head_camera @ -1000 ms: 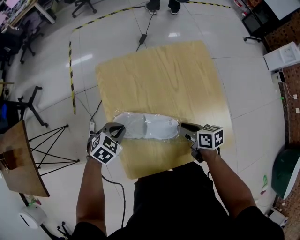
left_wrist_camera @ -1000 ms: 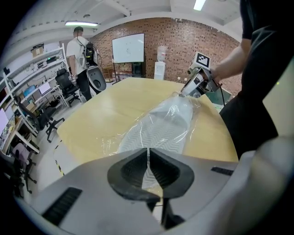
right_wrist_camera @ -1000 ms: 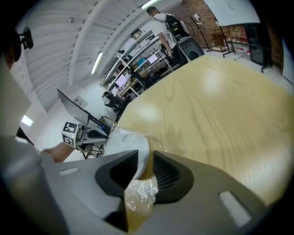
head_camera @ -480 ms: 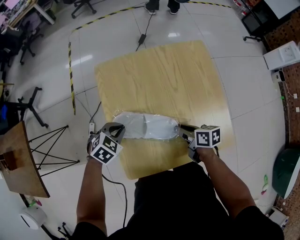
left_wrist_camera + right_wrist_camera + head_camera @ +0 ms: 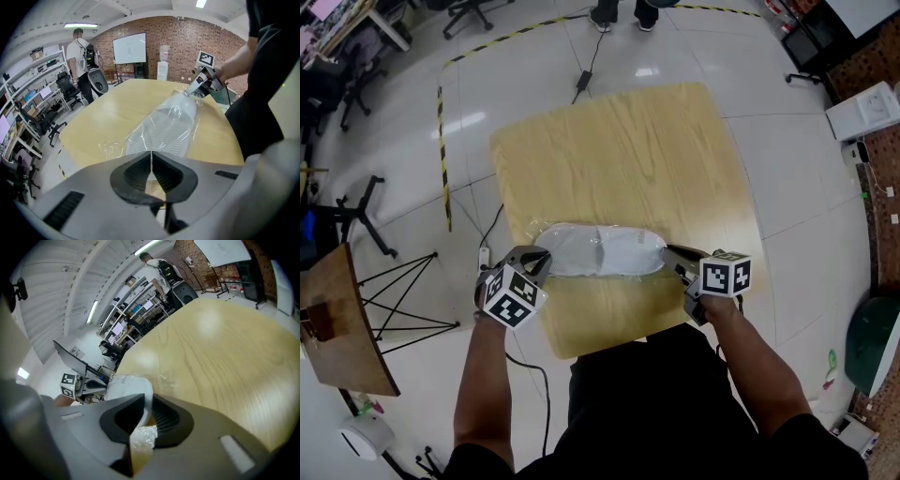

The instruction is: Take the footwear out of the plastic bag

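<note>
Right hand-held gripper (image 5: 148,402) closes on slipper (image 5: 128,390) (seen only in its view); left hand-held gripper (image 5: 151,160) pinches bag (image 5: 171,121).

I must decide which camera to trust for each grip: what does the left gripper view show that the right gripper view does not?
Only the left gripper view: the left tongs shut on the edge of the plastic bag, the zigzag sole of the white slipper, a whiteboard. Only the right gripper view: the right tongs closing, with the slipper's end between them. Both: the wooden table, the bag, the slipper, the opposite tongs.
</note>
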`<action>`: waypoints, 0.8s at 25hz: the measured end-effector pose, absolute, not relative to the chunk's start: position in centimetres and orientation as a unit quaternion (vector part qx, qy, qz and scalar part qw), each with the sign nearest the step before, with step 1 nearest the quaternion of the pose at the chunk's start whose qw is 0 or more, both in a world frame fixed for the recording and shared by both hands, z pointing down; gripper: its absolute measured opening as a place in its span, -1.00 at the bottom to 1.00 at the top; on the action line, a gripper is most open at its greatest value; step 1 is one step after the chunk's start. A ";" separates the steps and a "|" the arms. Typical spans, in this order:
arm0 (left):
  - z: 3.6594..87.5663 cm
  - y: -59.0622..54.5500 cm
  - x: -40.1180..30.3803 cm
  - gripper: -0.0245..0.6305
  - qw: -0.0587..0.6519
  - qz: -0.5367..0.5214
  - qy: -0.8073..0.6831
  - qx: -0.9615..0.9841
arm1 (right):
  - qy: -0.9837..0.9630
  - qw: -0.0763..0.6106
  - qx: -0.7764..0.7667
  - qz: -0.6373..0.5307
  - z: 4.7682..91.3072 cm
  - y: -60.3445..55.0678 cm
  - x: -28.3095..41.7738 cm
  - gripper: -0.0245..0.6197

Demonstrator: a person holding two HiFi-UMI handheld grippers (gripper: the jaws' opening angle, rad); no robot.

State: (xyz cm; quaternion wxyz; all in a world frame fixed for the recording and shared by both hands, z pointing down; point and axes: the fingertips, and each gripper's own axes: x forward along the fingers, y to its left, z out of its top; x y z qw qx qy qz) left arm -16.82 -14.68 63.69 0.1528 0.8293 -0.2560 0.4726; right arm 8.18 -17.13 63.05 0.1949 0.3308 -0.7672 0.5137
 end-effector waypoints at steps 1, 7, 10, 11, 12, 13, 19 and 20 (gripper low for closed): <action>63.7 -14.7 -16.8 -0.87 0.152 0.473 -0.256 0.829 | -0.766 0.194 0.334 0.513 63.0 -17.2 8.5 -0.75; 63.7 -14.6 -17.3 -0.88 0.148 0.478 -0.258 0.826 | -0.764 0.192 0.347 0.509 62.9 -17.4 9.5 -0.76; 63.7 -14.7 -17.5 -0.89 0.144 0.485 -0.260 0.823 | -0.765 0.192 0.352 0.504 62.8 -17.7 10.0 -0.77; 63.7 -14.7 -17.6 -0.89 0.143 0.487 -0.261 0.821 | -0.765 0.193 0.354 0.502 62.7 -17.7 10.2 -0.77; 63.7 -14.7 -17.7 -0.89 0.142 0.488 -0.263 0.820 | -0.765 0.193 0.356 0.500 62.7 -17.8 10.4 -0.77; 63.7 -14.8 -17.8 -0.89 0.142 0.490 -0.265 0.819 | -0.765 0.195 0.357 0.499 62.7 -17.8 10.6 -0.77; 63.6 -15.1 -18.4 -0.90 0.138 0.495 -0.274 0.813 | -0.765 0.199 0.365 0.492 62.7 -18.0 11.5 -0.77; 63.6 -15.1 -18.6 -0.90 0.137 0.496 -0.275 0.812 | -0.765 0.200 0.366 0.491 62.7 -17.9 11.6 -0.77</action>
